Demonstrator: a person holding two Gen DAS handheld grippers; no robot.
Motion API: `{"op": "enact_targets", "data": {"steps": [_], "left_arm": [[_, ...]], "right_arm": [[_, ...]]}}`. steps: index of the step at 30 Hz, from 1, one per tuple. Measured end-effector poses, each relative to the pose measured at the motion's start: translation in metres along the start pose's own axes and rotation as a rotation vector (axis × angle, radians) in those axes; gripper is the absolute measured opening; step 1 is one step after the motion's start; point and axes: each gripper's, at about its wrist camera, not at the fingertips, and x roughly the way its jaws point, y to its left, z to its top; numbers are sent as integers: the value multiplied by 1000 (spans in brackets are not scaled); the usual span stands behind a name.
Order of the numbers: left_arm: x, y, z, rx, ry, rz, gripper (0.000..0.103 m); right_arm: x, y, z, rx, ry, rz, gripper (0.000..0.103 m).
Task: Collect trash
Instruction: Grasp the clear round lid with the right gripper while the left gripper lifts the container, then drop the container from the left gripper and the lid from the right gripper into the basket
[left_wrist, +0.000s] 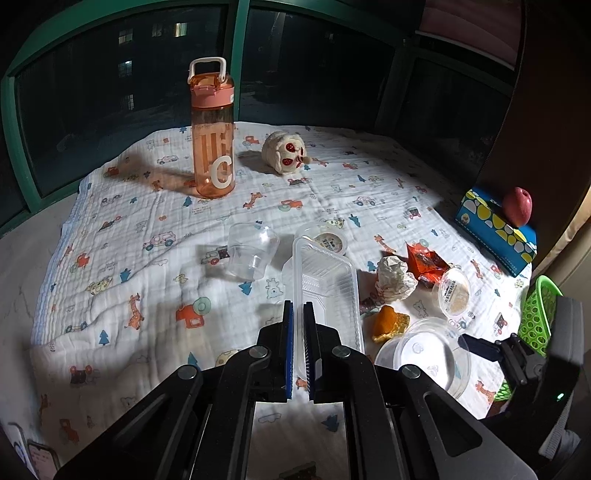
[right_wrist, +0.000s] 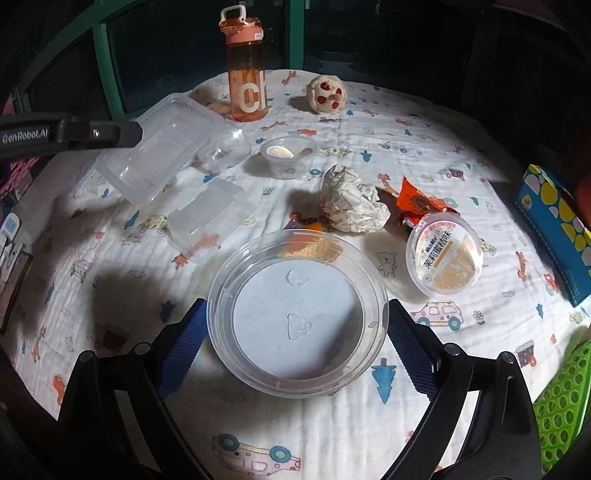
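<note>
My left gripper (left_wrist: 298, 332) is shut on the near rim of a clear rectangular tray (left_wrist: 325, 288), which hangs tilted above the cloth. In the right wrist view the same tray (right_wrist: 159, 155) is at the left. My right gripper (right_wrist: 295, 328) stands wide, with a round clear dish (right_wrist: 295, 314) lying on the cloth between its fingers. The blue pads are close beside the rim. Trash lies beyond the dish: a crumpled paper ball (right_wrist: 351, 206), an orange wrapper (right_wrist: 417, 203), a labelled small tub (right_wrist: 443, 258) and orange peel (left_wrist: 388, 323).
A green basket (right_wrist: 561, 402) sits at the right edge. Clear cups (right_wrist: 225, 151) (right_wrist: 288, 155) and a clear lid (right_wrist: 207, 218) lie mid-cloth. An orange bottle (right_wrist: 247, 85) and a plush toy (right_wrist: 327, 92) stand at the back, and a blue box (left_wrist: 495, 229) with an apple (left_wrist: 517, 206) at the right.
</note>
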Motion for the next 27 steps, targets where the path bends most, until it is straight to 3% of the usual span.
{"op": "enact_targets", "data": {"steps": [5,12,19,27], "left_arm": [[1,-16,5,21,1,-35,5],[9,-56,10,89,15,-86,5],[16,-117,17,179,35,-174,5],[18,-213,22,317,35,-292,5]], "right_arm": [[-24,-24,6,93,-39,32,93],[-60,-63,2,188,-90,-7,93],[-102,-119,-17,299,-129,-93,93],[-149,-185,-53,413,-160,-238,93]]}}
